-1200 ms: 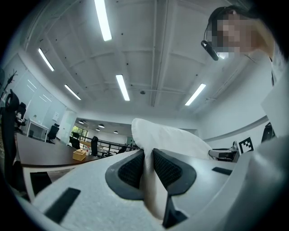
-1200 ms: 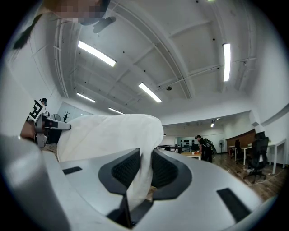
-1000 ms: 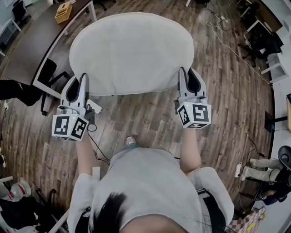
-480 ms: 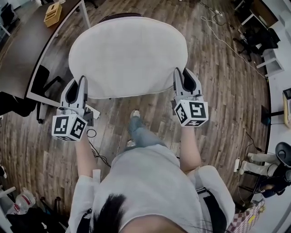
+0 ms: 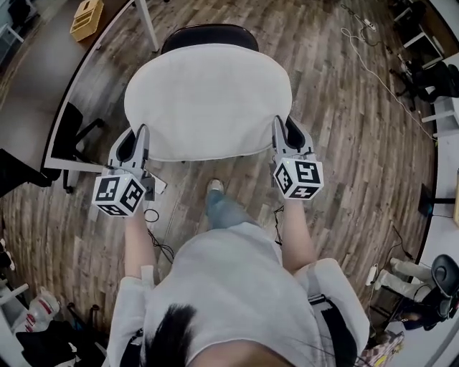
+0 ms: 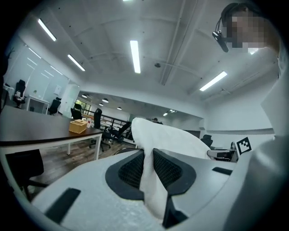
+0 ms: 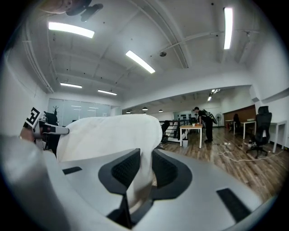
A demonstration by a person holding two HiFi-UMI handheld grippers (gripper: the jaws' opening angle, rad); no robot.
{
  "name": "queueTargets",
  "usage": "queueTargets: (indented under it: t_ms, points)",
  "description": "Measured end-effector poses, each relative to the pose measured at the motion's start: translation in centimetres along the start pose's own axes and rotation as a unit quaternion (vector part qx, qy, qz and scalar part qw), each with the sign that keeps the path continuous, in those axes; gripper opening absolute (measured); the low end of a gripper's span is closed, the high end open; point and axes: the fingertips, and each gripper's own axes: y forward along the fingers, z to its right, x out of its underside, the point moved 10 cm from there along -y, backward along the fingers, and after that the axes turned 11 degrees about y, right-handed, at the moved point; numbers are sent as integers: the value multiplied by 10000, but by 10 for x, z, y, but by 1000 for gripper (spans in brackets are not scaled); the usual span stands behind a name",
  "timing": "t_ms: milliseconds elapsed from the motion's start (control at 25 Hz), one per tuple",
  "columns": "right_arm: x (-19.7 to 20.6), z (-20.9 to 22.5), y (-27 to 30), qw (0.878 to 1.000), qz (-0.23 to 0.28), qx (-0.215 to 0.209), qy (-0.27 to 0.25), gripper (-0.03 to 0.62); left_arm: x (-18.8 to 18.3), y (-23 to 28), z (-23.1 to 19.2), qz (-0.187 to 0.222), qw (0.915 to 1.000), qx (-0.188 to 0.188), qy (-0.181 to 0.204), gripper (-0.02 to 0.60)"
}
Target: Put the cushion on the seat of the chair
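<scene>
A wide white cushion (image 5: 208, 100) hangs between my two grippers, stretched over the black chair (image 5: 209, 34), of which only the dark back rim shows beyond it. My left gripper (image 5: 140, 136) is shut on the cushion's near left corner. Between its mesh pads the white fabric (image 6: 146, 171) is pinched. My right gripper (image 5: 281, 130) is shut on the near right corner, where the fabric (image 7: 137, 173) also sits between the pads. The chair's seat is hidden under the cushion.
A long dark desk (image 5: 50, 72) with a yellow box (image 5: 86, 18) stands at the left, a black office chair (image 5: 72, 129) beside it. Cables (image 5: 373, 57) run over the wooden floor at the right. The person's foot (image 5: 214, 188) stands just before the chair.
Both grippers have carried the cushion forward and down, and the black chair has come into view beneath its far edge. The person has stepped closer.
</scene>
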Motion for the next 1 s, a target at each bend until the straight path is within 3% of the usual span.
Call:
queueTargets:
  t_ms: [200, 560, 1000]
  points:
    - [33, 23, 59, 9980, -594, 113, 168, 72, 39, 54, -24, -608, 9977, 5, -288, 60]
    - [98, 65, 136, 9881, -1440, 372, 402, 72, 117, 134, -51, -1525, 9860, 64, -668, 60]
    - [191, 95, 203, 9699, -2286, 540, 646, 72, 216, 192, -78, -2470, 9651, -67, -870, 60]
